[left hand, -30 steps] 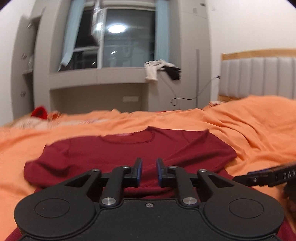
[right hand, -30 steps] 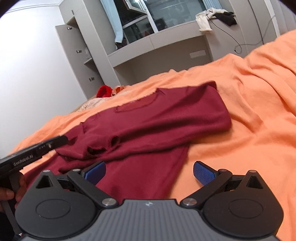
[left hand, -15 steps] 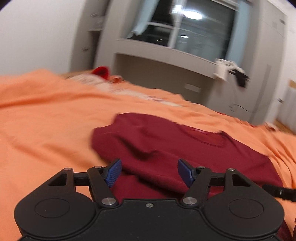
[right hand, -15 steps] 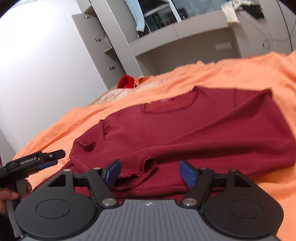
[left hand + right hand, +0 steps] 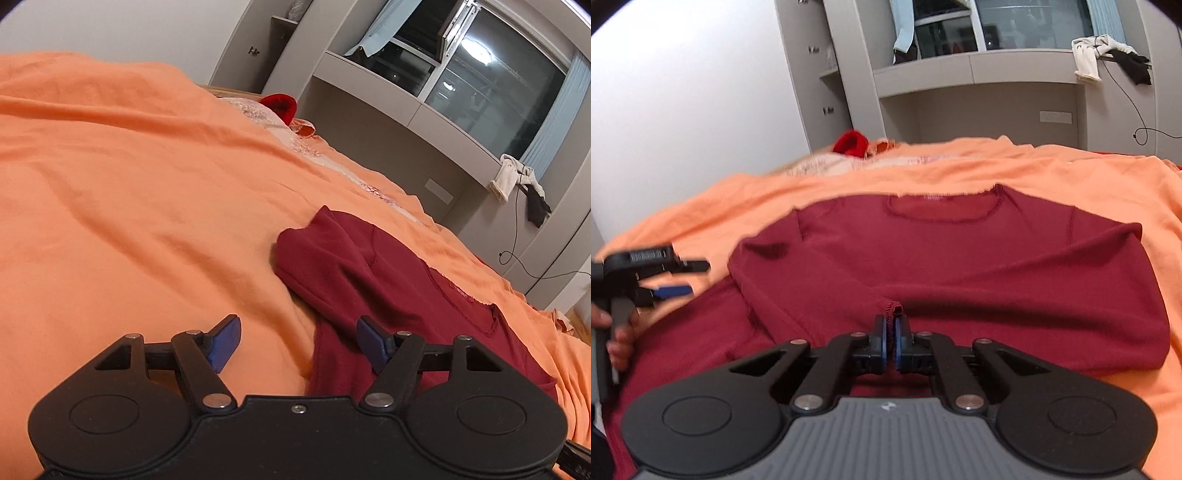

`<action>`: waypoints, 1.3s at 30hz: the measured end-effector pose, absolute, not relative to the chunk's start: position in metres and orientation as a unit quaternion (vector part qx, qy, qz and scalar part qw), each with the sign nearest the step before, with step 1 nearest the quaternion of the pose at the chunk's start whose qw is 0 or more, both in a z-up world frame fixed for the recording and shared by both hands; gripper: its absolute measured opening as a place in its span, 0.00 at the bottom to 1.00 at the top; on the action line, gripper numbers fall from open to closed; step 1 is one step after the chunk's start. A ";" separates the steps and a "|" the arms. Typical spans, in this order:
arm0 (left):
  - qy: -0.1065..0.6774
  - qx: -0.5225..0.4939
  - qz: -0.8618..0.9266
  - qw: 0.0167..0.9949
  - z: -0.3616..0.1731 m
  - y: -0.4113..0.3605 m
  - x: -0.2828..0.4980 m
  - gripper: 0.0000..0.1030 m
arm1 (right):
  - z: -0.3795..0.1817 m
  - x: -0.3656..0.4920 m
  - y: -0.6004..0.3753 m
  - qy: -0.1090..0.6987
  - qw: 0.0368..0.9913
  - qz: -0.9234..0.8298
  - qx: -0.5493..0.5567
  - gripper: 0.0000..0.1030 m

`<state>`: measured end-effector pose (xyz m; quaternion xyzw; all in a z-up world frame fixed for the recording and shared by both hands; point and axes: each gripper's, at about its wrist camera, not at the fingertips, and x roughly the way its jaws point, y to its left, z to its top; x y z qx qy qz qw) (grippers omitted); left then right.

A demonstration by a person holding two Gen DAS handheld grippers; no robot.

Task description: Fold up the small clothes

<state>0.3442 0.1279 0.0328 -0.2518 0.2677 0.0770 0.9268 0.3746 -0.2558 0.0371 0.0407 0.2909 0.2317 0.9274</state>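
Note:
A dark red long-sleeved shirt (image 5: 960,266) lies on the orange bedsheet (image 5: 1071,173), sleeves folded across its body. My right gripper (image 5: 892,328) is shut on the cuff of a sleeve (image 5: 893,307) at the shirt's middle. My left gripper (image 5: 297,343) is open and empty, low over the shirt's left side edge (image 5: 325,332), one finger over the sheet and one over the shirt. The left gripper also shows in the right wrist view (image 5: 670,280), at the shirt's left side. The shirt's folded shoulder (image 5: 332,251) lies ahead of it.
The orange sheet (image 5: 129,184) spreads wide to the left. A red item (image 5: 851,142) and a pale patterned cloth (image 5: 295,144) lie at the bed's far edge. Grey built-in cabinets, a window ledge with hanging clothes (image 5: 1104,55) and a cable stand beyond.
My right gripper has moved in over the shirt and shut on the sleeve cuff. My left gripper has opened, let go of the shirt and swung out to its left edge.

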 end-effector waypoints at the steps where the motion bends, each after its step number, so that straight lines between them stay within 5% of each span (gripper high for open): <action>1: 0.269 -0.251 0.079 0.927 0.033 0.127 0.345 0.70 | 0.034 0.375 -0.254 0.294 0.928 0.228 0.031 0.04; 7: 0.273 -0.246 0.084 0.926 0.033 0.126 0.346 0.73 | 0.032 0.371 -0.257 0.294 0.926 0.233 0.030 0.10; 11: 0.279 -0.235 0.066 0.929 0.035 0.124 0.345 0.80 | 0.035 0.358 -0.266 0.287 0.928 0.236 0.026 0.43; 20: 0.282 -0.194 0.058 0.938 0.040 0.118 0.326 0.83 | 0.045 0.305 -0.282 0.251 0.931 0.265 -0.013 0.87; 24: 0.267 -0.191 0.049 0.943 0.046 0.118 0.297 0.92 | 0.047 0.271 -0.280 0.227 0.928 0.291 -0.055 0.99; 39: 0.164 -0.124 0.031 0.978 0.048 0.090 0.186 0.99 | 0.003 0.140 -0.252 0.175 0.886 0.332 -0.273 1.00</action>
